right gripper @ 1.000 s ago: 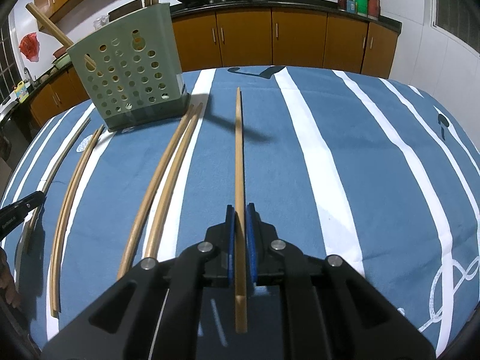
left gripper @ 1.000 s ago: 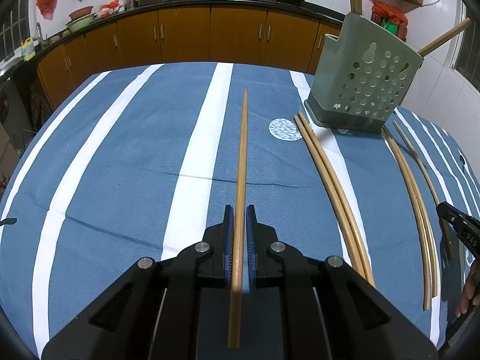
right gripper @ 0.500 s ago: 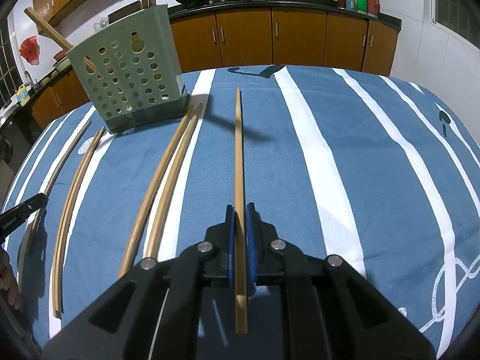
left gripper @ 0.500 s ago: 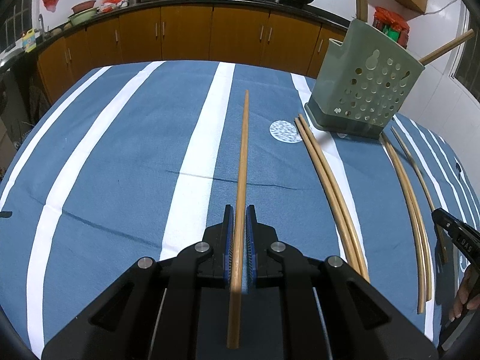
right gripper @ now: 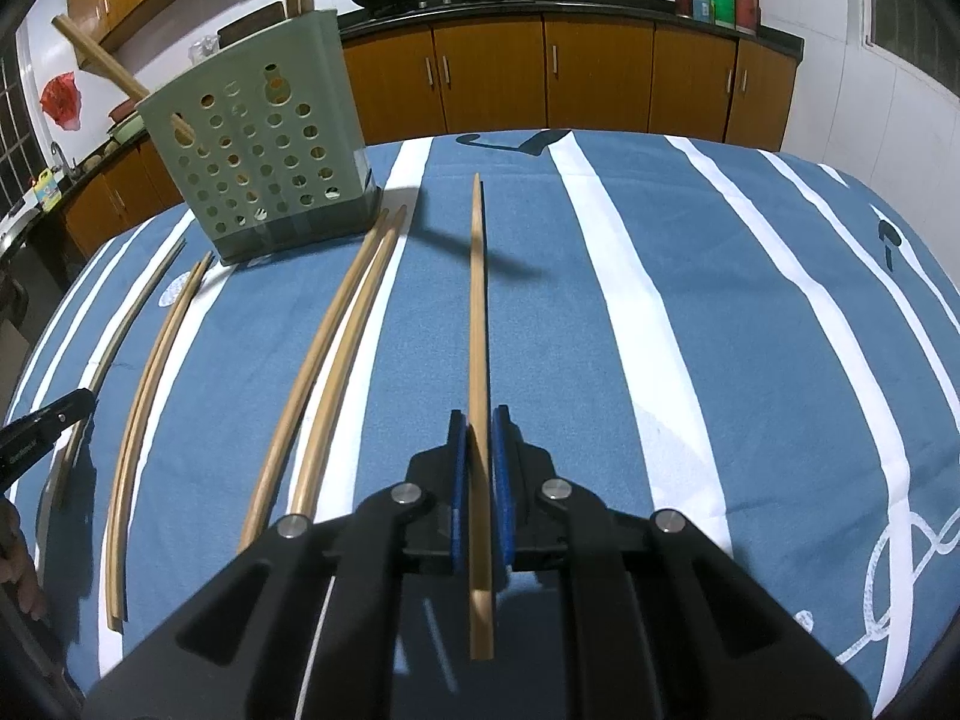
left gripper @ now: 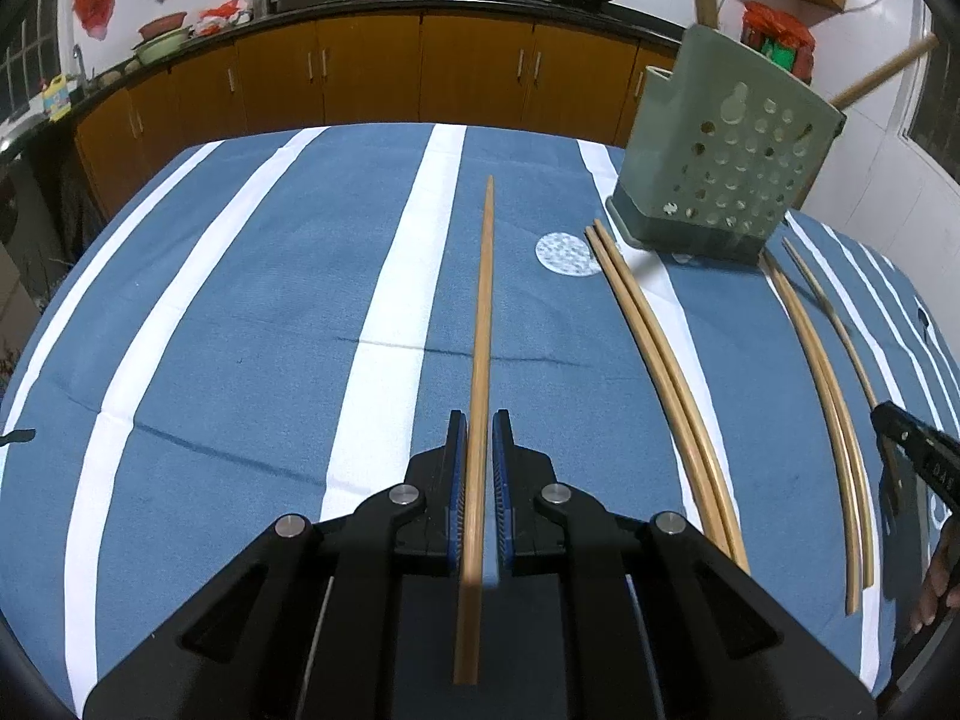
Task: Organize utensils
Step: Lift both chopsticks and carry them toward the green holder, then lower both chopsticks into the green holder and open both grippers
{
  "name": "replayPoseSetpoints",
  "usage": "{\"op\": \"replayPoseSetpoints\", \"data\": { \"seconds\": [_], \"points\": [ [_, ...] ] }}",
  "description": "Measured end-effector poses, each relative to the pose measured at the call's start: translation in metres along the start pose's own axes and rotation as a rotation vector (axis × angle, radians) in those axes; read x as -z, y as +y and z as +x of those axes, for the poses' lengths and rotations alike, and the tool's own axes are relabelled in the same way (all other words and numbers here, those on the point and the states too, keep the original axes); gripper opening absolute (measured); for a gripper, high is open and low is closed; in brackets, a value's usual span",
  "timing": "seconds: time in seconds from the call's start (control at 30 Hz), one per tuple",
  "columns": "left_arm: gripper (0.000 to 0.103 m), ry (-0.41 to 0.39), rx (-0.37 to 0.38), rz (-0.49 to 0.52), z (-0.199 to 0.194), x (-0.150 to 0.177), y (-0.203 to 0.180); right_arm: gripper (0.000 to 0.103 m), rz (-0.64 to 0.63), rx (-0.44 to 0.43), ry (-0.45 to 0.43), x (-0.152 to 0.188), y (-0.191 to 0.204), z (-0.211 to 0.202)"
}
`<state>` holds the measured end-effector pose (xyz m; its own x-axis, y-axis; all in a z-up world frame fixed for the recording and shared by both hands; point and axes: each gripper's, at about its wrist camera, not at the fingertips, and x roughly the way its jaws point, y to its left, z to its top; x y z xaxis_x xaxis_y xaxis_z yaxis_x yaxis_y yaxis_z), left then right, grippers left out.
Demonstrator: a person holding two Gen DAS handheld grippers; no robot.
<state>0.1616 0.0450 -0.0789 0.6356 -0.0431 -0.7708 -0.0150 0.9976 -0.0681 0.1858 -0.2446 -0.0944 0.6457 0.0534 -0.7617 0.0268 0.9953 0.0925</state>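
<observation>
My left gripper point(left gripper: 478, 420) is shut on a wooden chopstick point(left gripper: 483, 312) that points forward above the blue striped tablecloth. My right gripper point(right gripper: 478, 420) is shut on another wooden chopstick point(right gripper: 477, 300) held the same way. A green perforated utensil holder point(left gripper: 723, 171) stands at the far right in the left wrist view and at the far left in the right wrist view point(right gripper: 258, 162), with wooden handles sticking out of it. Two pairs of chopsticks point(left gripper: 666, 372) point(left gripper: 831, 408) and a thinner stick point(left gripper: 840, 324) lie on the cloth in front of the holder.
A small round white coaster point(left gripper: 567, 253) lies left of the holder. The other gripper's tip shows at the right edge of the left wrist view point(left gripper: 912, 444). Brown kitchen cabinets point(left gripper: 420, 72) with woks on the counter run behind the table.
The left wrist view has tilted slightly, so the holder and the lying chopsticks sit a little higher and nearer. Both grippers still hold their chopsticks.
</observation>
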Motion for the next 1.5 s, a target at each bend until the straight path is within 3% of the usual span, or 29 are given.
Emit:
{"op": "replayPoseSetpoints", "data": {
  "seconds": [0.5, 0.93, 1.27, 1.5],
  "points": [
    [0.008, 0.002, -0.001, 0.031, -0.007, 0.002, -0.003, 0.008, 0.02, -0.009, -0.021, -0.003, -0.005, -0.012],
    [0.008, -0.236, 0.03, 0.04, -0.082, -0.042, -0.007, 0.008, 0.021, -0.019, -0.235, -0.041, -0.01, -0.079],
    [0.007, -0.335, 0.056, 0.036, -0.111, -0.069, -0.014, 0.008, 0.021, -0.036, -0.348, -0.06, -0.007, -0.11],
    [0.007, -0.41, 0.12, 0.046, -0.141, -0.096, -0.022, 0.008, 0.003, -0.108, -0.468, -0.088, 0.0, -0.155]
  ]
}}
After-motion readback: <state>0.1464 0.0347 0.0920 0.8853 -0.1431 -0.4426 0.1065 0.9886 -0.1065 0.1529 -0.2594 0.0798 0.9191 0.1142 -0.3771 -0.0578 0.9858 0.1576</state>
